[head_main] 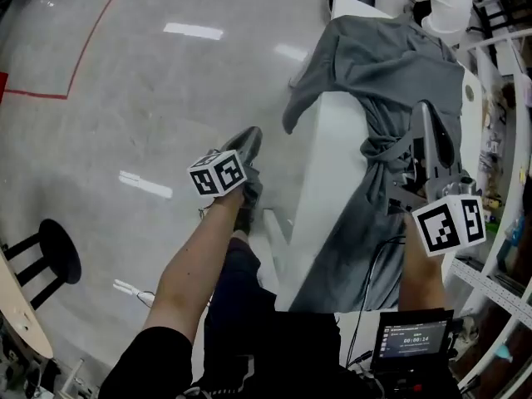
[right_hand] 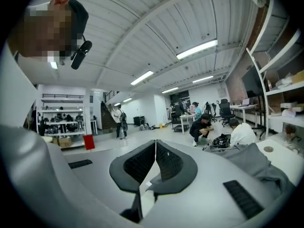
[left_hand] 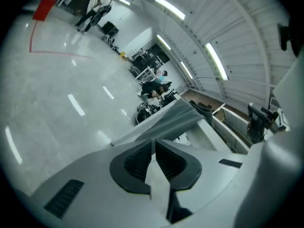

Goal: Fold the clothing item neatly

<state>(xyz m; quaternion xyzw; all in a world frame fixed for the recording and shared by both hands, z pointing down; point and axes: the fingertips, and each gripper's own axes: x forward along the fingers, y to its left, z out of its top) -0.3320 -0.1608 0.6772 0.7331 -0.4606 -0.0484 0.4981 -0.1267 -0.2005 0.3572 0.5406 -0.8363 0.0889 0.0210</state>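
A grey garment (head_main: 391,65) lies rumpled along a narrow white table (head_main: 332,156), with one corner hanging off the left edge and its near end draped toward me. My left gripper (head_main: 248,133) hangs over the floor to the left of the table, apart from the cloth, its jaws shut with nothing between them (left_hand: 153,141). My right gripper (head_main: 424,108) hovers over the bunched middle of the garment, jaws shut and empty (right_hand: 155,142). The left gripper view shows the garment (left_hand: 178,118) ahead on the table edge; in the right gripper view the garment (right_hand: 256,163) lies at the lower right.
A black stool (head_main: 58,252) stands on the floor at lower left, and a red line (head_main: 83,48) crosses the floor. A white bag (head_main: 445,7) sits at the table's far end. Shelving (head_main: 499,248) lines the right side. People (right_hand: 206,127) crouch in the distance.
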